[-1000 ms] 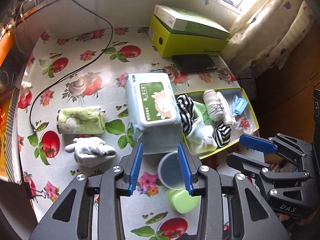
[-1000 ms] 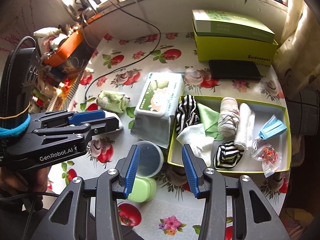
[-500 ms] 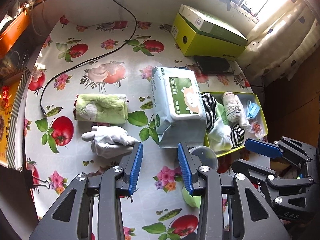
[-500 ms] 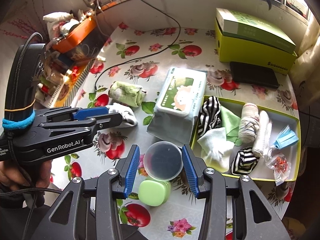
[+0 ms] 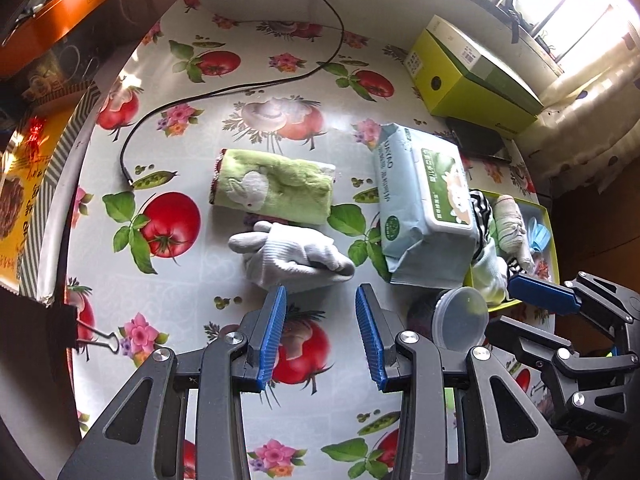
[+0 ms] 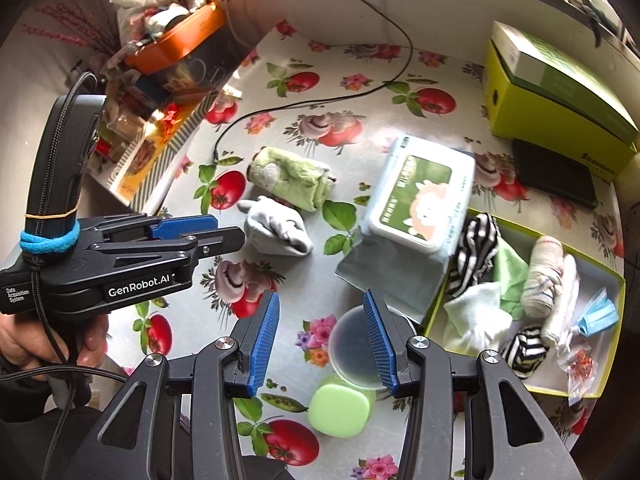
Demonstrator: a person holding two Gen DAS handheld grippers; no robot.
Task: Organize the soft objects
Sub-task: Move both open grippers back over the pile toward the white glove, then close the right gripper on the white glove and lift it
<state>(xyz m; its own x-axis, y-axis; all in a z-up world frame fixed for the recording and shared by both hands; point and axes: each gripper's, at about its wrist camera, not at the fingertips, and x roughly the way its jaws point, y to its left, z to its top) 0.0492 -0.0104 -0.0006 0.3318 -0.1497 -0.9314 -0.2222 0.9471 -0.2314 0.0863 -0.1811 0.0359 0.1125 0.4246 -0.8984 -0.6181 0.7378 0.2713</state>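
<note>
Left wrist, open left claw, white glove

- The left tool now hangs just short of the white glove; a second ago it was over the clear round lid, which now lies off to its right.
- The right tool has slid left too: the lid now sits under its right finger, no longer to its left.
- The green towel roll appears nearer and larger.
</note>
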